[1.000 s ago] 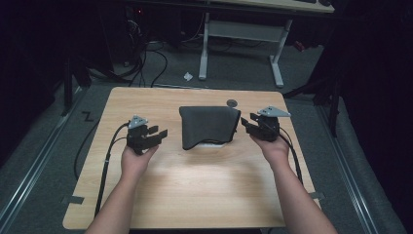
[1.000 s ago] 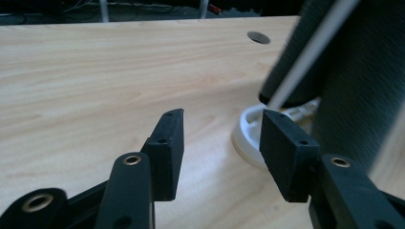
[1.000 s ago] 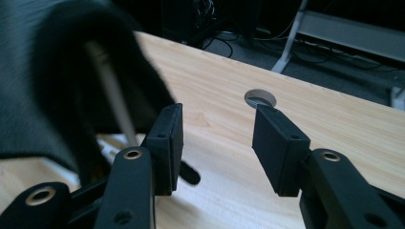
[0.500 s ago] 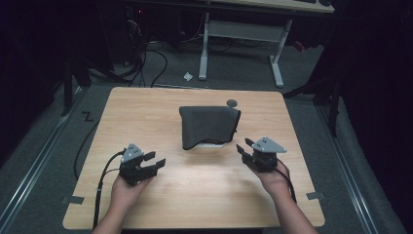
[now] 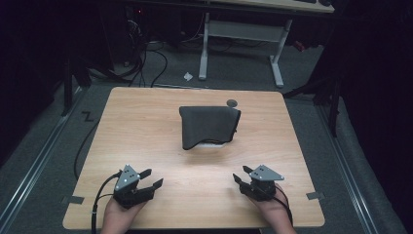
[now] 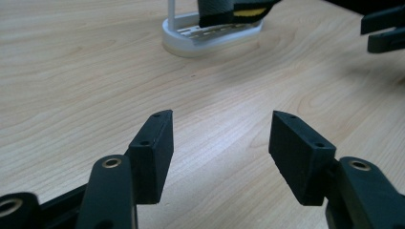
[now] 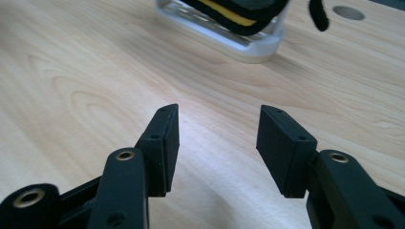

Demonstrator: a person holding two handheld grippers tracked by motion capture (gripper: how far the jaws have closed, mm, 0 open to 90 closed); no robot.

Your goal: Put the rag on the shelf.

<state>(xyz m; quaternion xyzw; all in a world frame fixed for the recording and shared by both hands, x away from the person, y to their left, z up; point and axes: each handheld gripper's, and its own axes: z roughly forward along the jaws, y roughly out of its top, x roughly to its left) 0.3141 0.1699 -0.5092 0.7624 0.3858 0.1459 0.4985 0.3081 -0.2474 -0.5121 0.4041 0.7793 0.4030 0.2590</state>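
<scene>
A dark cloth point(image 5: 209, 126) hangs over a white stand point(image 5: 210, 144) at the middle of the wooden table point(image 5: 146, 131). My left gripper point(image 5: 152, 178) rests near the front edge at the left, open and holding nothing. At the front right sits my right gripper point(image 5: 240, 174), likewise open and holding nothing. In the left gripper view the jaws point(image 6: 222, 117) gape wide over bare wood, the stand's base point(image 6: 210, 36) far ahead. The right gripper view has its jaws point(image 7: 217, 109) spread too, with the stand point(image 7: 239, 45) and black-and-yellow cloth point(image 7: 239, 9) beyond.
A round dark hole point(image 5: 232, 103) sits in the tabletop just behind the cloth. Cables point(image 5: 95, 204) trail off the front left of the table. Beyond the far edge stands a desk frame point(image 5: 243, 34) on a dark floor.
Both grippers have drawn back from either side of the cloth to the table's front edge. The cloth and stand have stayed put.
</scene>
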